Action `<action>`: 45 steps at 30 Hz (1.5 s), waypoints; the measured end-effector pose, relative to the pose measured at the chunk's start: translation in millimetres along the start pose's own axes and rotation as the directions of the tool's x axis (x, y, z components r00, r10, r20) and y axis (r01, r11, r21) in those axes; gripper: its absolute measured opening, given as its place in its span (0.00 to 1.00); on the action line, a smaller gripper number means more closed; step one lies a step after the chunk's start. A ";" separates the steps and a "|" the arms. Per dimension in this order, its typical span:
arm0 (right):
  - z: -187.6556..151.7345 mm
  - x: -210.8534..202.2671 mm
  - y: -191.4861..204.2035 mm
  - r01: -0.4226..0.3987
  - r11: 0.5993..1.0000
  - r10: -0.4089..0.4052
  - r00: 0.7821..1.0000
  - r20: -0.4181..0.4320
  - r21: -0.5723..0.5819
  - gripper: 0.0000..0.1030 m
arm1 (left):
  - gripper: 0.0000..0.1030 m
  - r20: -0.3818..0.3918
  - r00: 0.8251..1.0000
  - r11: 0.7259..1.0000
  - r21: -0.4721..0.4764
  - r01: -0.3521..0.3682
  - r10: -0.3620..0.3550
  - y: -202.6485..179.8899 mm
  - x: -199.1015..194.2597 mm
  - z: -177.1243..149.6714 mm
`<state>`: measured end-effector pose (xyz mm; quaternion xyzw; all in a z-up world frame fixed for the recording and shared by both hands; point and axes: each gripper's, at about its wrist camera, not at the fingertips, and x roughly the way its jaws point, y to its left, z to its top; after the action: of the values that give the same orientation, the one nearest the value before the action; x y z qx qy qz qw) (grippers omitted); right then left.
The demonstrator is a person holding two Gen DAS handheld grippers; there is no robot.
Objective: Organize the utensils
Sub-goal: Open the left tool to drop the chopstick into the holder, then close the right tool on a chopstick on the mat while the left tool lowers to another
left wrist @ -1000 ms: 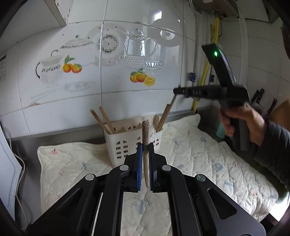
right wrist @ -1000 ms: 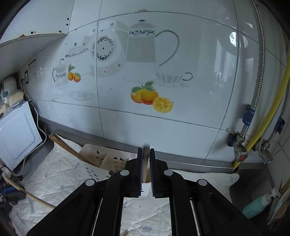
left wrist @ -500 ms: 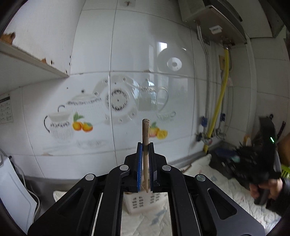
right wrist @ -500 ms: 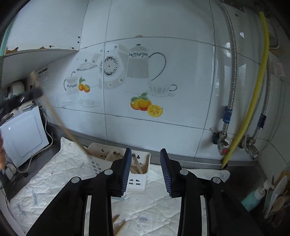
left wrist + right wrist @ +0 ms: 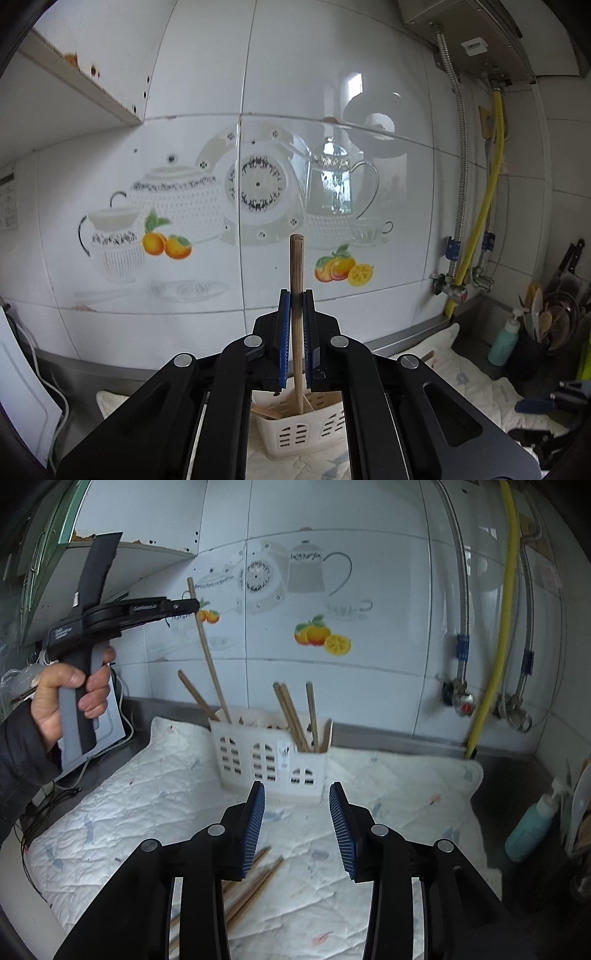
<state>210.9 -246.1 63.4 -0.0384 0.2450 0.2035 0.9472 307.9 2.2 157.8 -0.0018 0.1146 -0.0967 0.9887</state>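
- Left claw [image 5: 295,325] grips a chopstick [image 5: 296,295] upright, its tip seemingly inside the white basket [image 5: 271,760].
- Lower it straight, then release.
- Right claw [image 5: 295,827] gapes empty above loose chopsticks [image 5: 251,882] on the surface.

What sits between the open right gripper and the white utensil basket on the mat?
Right wrist view: only bare quilted mat lies between the right gripper and the utensil basket. The loose chopsticks lie nearer, below the fingers.

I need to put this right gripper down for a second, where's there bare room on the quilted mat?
Free: the quilted mat right of the white basket, toward the teal bottle, and the mat's left part. Crowded: loose chopsticks under the open right gripper.
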 end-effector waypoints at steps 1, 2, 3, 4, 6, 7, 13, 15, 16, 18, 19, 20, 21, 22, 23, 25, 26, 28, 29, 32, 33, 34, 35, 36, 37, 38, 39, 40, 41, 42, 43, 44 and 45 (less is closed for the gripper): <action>-4.7 0.0 -0.3 0.000 1.000 0.000 1.000 -0.004 0.007 0.35 | 0.04 -0.008 1.000 1.000 0.000 -0.006 0.006 0.4 3.9 -3.0; -9.7 -0.3 -0.7 0.000 1.000 0.001 1.000 -0.009 0.017 0.35 | 0.05 -0.017 1.000 1.000 -0.004 -0.002 0.002 0.9 6.3 -5.9; -14.8 -0.3 -1.2 -0.008 0.999 0.008 1.000 -0.019 0.031 0.35 | 0.05 -0.031 1.000 1.000 -0.011 0.004 -0.004 2.1 9.7 -8.7; -18.5 -0.7 -1.8 -0.012 0.999 0.013 1.000 -0.025 0.040 0.35 | 0.05 -0.047 0.999 1.000 -0.018 0.009 -0.009 3.0 12.9 -11.4; -27.8 -2.8 -1.1 -0.013 0.999 0.014 0.999 -0.034 0.053 0.35 | 0.05 -0.072 0.997 0.999 -0.014 0.028 -0.029 3.0 18.2 -17.3; -34.5 -4.6 0.8 -0.008 0.998 0.011 0.999 -0.041 0.055 0.35 | 0.05 -0.083 0.996 1.000 -0.006 0.027 -0.028 2.3 20.1 -19.8; -66.7 -15.5 17.6 0.003 0.998 0.002 0.997 -0.077 0.058 0.35 | 0.12 -0.110 0.993 0.999 -0.018 0.047 -0.049 3.5 20.1 -24.3; -76.6 -19.2 23.6 0.004 0.998 0.001 0.996 -0.087 0.063 0.35 | 0.19 -0.103 0.993 0.999 -0.013 0.048 -0.049 1.9 14.8 -23.2; -84.0 -21.4 27.5 0.005 0.998 0.002 0.995 -0.098 0.070 0.35 | 0.25 -0.096 0.994 0.999 -0.009 0.050 -0.050 1.2 10.1 -22.1; -96.9 -23.9 33.7 0.007 0.996 0.004 0.993 -0.120 0.091 0.32 | 0.28 -0.084 0.995 0.999 -0.011 0.049 -0.050 0.0 1.2 -20.1; -106.1 -26.0 37.5 -0.002 0.993 0.018 0.991 -0.133 0.116 0.31 | 0.28 -0.081 0.995 0.998 -0.012 0.054 -0.055 -0.6 -4.4 -19.8; -110.7 -26.7 39.8 -0.007 0.992 0.025 0.990 -0.142 0.125 0.28 | 0.28 -0.078 0.995 0.998 -0.015 0.056 -0.057 -1.1 -9.2 -19.4; -117.9 -28.2 45.6 0.001 0.993 0.017 0.988 -0.152 0.122 0.26 | 0.28 -0.076 0.995 0.998 -0.014 0.056 -0.057 -2.4 -15.0 -19.9; -123.5 -29.3 50.7 0.009 0.993 0.010 0.987 -0.160 0.119 0.24 | 0.28 -0.073 0.996 0.998 -0.013 0.056 -0.057 -3.9 -21.3 -21.0; -127.2 -28.8 54.1 0.008 0.992 0.013 0.986 -0.167 0.125 0.22 | 0.28 -0.071 0.996 0.998 -0.014 0.057 -0.058 -5.7 -29.4 -23.3; -138.3 -28.5 62.4 -0.003 0.987 0.032 0.982 -0.184 0.159 0.21 | 0.37 -0.072 0.995 0.998 -0.014 0.062 -0.063 -9.3 -44.0 -29.2; -143.3 -28.2 66.7 -0.005 0.984 0.039 0.981 -0.191 0.176 0.20 | 0.39 -0.069 0.996 0.998 -0.009 0.059 -0.059 -11.6 -53.8 -34.4; -152.3 -25.6 75.6 -0.013 0.980 0.055 0.978 -0.204 0.200 0.18 | 0.41 -0.077 0.995 0.998 -0.005 0.060 -0.060 -15.5 -70.3 -46.6; -155.6 -23.6 80.2 -0.006 0.981 0.049 0.976 -0.212 0.196 0.16 | 0.41 -0.087 0.994 0.998 -0.002 0.061 -0.061 -16.9 -76.2 -52.1; -165.1 -16.1 91.0 -0.011 0.977 0.061 0.970 -0.234 0.211 0.13 | 0.41 -0.123 0.990 0.998 -0.012 0.069 -0.070 -18.3 -95.2 -74.1; -168.0 -13.4 94.6 0.009 0.979 0.041 0.969 -0.242 0.203 0.13 | 0.41 -0.133 0.988 0.997 -0.015 0.072 -0.074 -18.0 -100.5 -81.3; -169.6 -11.8 96.3 0.022 0.980 0.028 0.969 -0.247 0.198 0.13 | 0.41 -0.140 0.987 0.997 -0.016 0.073 -0.074 -18.1 -106.1 -88.7; -171.5 -9.8 96.5 0.018 0.976 0.037 0.967 -0.251 0.215 0.12 | 0.41 -0.153 0.986 0.997 -0.019 0.071 -0.073 -17.6 -113.0 -98.7; -172.8 -8.5 95.9 0.015 0.972 0.046 0.966 -0.254 0.234 0.12 | 0.41 -0.166 0.984 0.997 -0.023 0.069 -0.071 -16.9 -116.9 -106.5; -174.2 -6.3 96.4 0.022 0.969 0.043 0.965 -0.258 0.245 0.12 | 0.41 -0.177 0.982 0.997 -0.028 0.066 -0.070 -16.0 -119.9 -113.0; -174.7 -4.4 97.4 0.029 0.969 0.037 0.964 -0.263 0.244 0.12 | 0.41 -0.192 0.979 0.997 -0.037 0.064 -0.070 -14.6 -124.2 -122.3; -175.9 -2.4 98.3 0.032 0.968 0.037 0.963 -0.268 0.249 0.11 | 0.41 -0.201 0.977 0.997 -0.043 0.062 -0.070 -13.5 -127.5 -129.2; -176.5 -0.9 98.6 0.037 0.966 0.035 0.962 -0.270 0.255 0.11 | 0.41 -0.211 0.975 0.997 -0.051 0.058 -0.067 -12.3 -131.5 -137.8; -177.2 1.0 98.5 0.040 0.964 0.034 0.961 -0.273 0.263 0.10 | 0.41 -0.217 0.974 0.997 -0.056 0.057 -0.068 -11.8 -134.0 -144.0; -177.7 2.9 98.4 0.043 0.962 0.035 0.960 -0.278 0.271 0.10 | 0.41 -0.227 0.972 0.997 -0.060 0.056 -0.068 -11.1 -136.4 -151.1; -178.0 4.2 98.3 0.049 0.960 0.032 0.959 -0.281 0.277 0.10 | 0.41 -0.241 0.968 0.996 -0.066 0.057 -0.072 -11.1 -138.9 -159.7; -178.0 5.8 98.4 0.054 0.958 0.029 0.958 -0.284 0.281 0.10 | 0.41 -0.252 0.965 0.996 -0.069 0.062 -0.078 -11.9 -139.6 -165.4; -177.6 6.8 98.9 0.060 0.958 0.023 0.959 -0.284 0.280 0.10 | 0.41 -0.265 0.961 0.995 -0.071 0.067 -0.084 -12.8 -140.9 -172.5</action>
<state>96.7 -183.8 -92.9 0.0676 0.4048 0.1494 0.8996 131.8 19.9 22.0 -0.0236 0.2498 -0.1302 0.9592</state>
